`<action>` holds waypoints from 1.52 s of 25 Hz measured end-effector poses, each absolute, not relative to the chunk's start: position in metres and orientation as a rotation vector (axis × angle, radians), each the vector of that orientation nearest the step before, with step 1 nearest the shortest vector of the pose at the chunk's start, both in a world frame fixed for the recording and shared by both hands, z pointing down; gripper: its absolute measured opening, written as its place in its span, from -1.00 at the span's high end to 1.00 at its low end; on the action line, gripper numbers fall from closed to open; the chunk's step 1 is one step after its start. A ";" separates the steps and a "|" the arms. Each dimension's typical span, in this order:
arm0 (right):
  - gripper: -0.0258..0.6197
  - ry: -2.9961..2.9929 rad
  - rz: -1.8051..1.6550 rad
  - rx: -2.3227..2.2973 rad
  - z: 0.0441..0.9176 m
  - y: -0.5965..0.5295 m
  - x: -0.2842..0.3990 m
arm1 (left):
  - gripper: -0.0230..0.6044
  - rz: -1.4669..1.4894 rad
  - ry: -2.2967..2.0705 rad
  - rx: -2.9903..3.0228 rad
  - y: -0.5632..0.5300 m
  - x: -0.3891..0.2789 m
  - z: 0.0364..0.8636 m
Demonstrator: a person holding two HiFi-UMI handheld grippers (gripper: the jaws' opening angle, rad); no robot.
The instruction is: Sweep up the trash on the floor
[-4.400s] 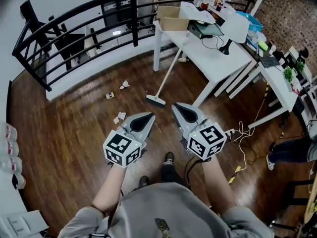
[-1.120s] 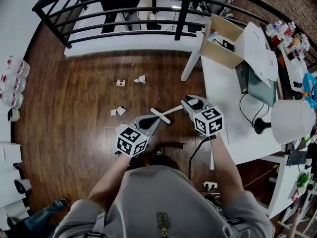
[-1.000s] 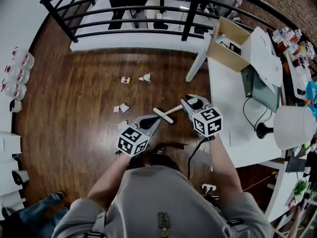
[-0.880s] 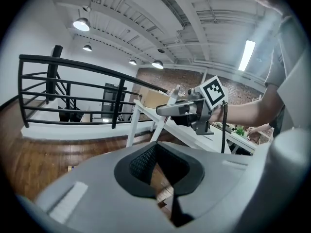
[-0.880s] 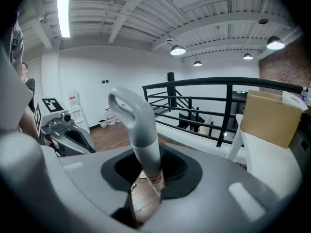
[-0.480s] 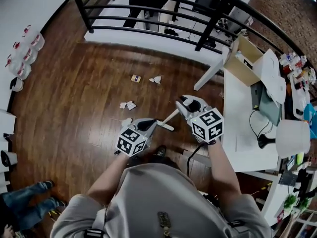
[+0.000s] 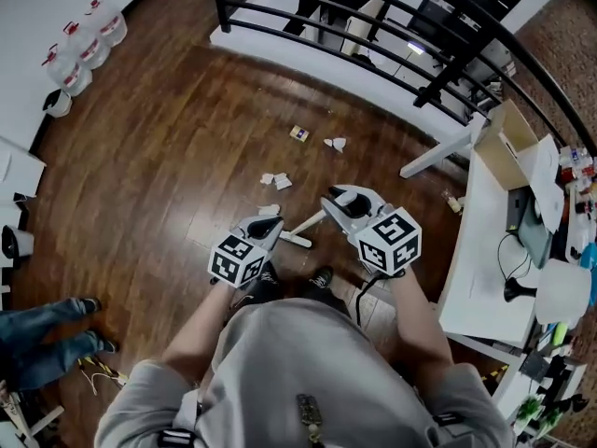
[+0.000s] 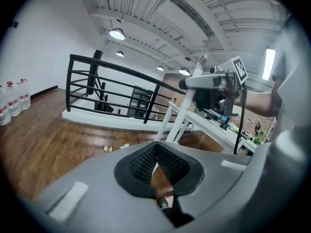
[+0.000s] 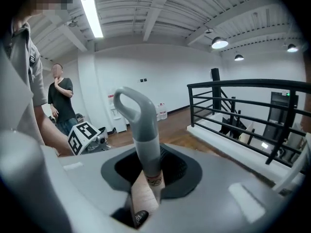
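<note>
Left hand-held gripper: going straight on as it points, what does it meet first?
Probably the dark wooden floor, as the left hand-held gripper tilts downward. The pale broom stick stands just right of that line.

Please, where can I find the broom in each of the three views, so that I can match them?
Head view: the broom is at centre, slanting up into the right gripper.
Left gripper view: right of centre, its pale shaft rises to that gripper.
Right gripper view: centre, its grey grip between the jaws.
Shared landmark: the black railing.
</note>
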State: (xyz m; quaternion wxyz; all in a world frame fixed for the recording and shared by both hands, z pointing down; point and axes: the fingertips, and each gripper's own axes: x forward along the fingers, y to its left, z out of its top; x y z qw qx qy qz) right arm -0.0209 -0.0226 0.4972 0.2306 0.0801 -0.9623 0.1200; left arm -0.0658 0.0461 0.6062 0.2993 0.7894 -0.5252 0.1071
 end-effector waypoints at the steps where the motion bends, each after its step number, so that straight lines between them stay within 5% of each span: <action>1: 0.66 -2.650 0.339 0.202 0.500 -0.019 -0.034 | 0.95 0.275 -1.419 2.080 0.052 -0.078 0.606; 13: 0.66 -2.583 0.438 0.176 0.571 -0.021 -0.131 | 0.95 0.225 -1.574 1.942 0.090 -0.167 0.608; 38: 0.68 -2.654 0.250 0.473 0.570 -0.340 -0.105 | 0.96 0.281 -1.557 1.917 -0.129 -0.136 0.606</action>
